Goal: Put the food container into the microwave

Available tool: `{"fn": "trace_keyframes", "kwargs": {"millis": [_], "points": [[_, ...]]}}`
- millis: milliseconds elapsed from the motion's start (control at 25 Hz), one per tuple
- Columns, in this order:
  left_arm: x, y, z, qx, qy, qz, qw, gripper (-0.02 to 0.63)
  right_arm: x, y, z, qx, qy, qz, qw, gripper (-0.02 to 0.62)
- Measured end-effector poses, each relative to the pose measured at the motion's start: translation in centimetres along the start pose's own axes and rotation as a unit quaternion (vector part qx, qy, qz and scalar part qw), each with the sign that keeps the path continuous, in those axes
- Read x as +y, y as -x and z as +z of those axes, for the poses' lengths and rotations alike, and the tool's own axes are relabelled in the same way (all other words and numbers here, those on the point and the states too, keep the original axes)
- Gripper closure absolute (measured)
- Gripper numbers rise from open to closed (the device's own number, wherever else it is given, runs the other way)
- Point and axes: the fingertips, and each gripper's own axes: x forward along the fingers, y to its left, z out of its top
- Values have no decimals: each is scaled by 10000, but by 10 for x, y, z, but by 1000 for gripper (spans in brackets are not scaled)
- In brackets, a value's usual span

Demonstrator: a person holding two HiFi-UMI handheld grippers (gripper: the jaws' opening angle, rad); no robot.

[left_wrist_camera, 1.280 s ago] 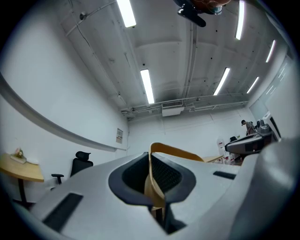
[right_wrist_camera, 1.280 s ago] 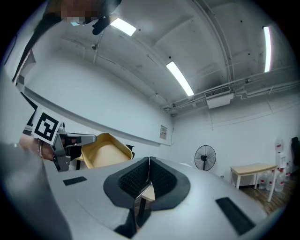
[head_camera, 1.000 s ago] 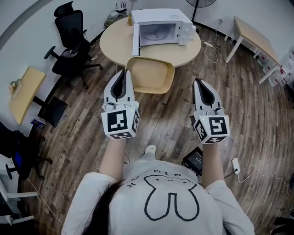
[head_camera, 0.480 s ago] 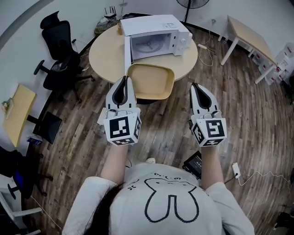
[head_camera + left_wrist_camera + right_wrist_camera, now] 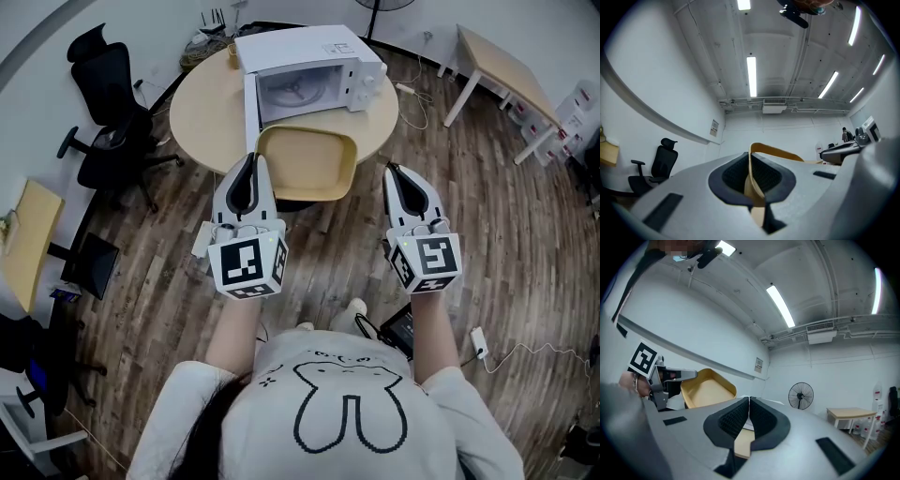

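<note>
Office: swivel chairs (image 5: 108, 112), desks (image 5: 502, 70), strip lights (image 5: 751, 75).

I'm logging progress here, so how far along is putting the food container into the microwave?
Done: the microwave has its door standing open. In hand: the left gripper is shut on the rim of the tan food container, held up short of the opening, while the right gripper is shut on nothing. Left: move the container into the cavity and release it.

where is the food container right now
The food container is centre frame in the head view, gripped at its left rim by the left tongs, at the near edge of the round table just in front of the open microwave.
</note>
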Motion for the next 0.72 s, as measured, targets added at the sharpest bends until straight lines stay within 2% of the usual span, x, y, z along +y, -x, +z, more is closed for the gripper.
{"fn": "trace_keyframes", "kwargs": {"millis": [360,720], "points": [[-3,-26,-10,-26,-52,352,9994,586,-25,-33,-10,-143,-25,312,9994,565],[-22,-73,-26,28,-282,886,9957,586,-81,-86,-29,-313,-269,754,9963,565]]}}
